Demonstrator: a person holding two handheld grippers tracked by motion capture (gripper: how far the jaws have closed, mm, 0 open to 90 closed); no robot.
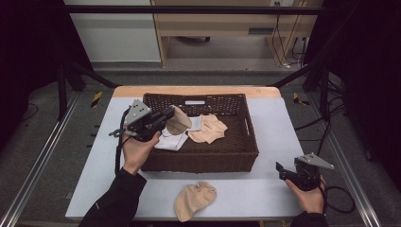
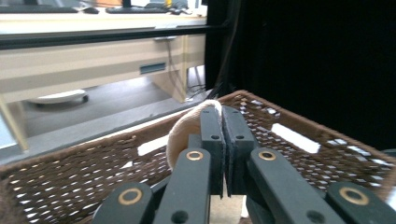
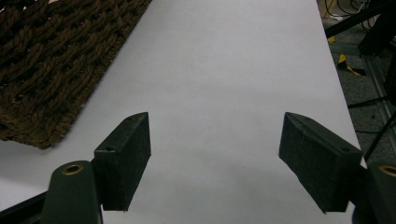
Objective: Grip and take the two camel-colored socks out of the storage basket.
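Note:
A dark brown woven basket (image 1: 246, 142) stands mid-table. My left gripper (image 1: 169, 115) hovers over its left part, shut on a tan sock (image 1: 179, 122) that hangs from the jaws; the left gripper view shows that sock (image 2: 189, 128) bulging beside the closed jaws. Inside the basket lie a white sock (image 1: 171, 141) and another tan sock (image 1: 209, 128). A further tan sock (image 1: 194, 200) lies on the table in front of the basket. My right gripper (image 1: 282, 171) rests at the table's right front, open, with bare table between its jaws.
The table top (image 1: 274, 113) is pale grey with a wooden far edge. The basket's corner (image 3: 42, 70) lies left of my right gripper. Black frame posts and cables (image 1: 331, 118) stand beside the table; a wooden desk (image 1: 227, 23) is beyond it.

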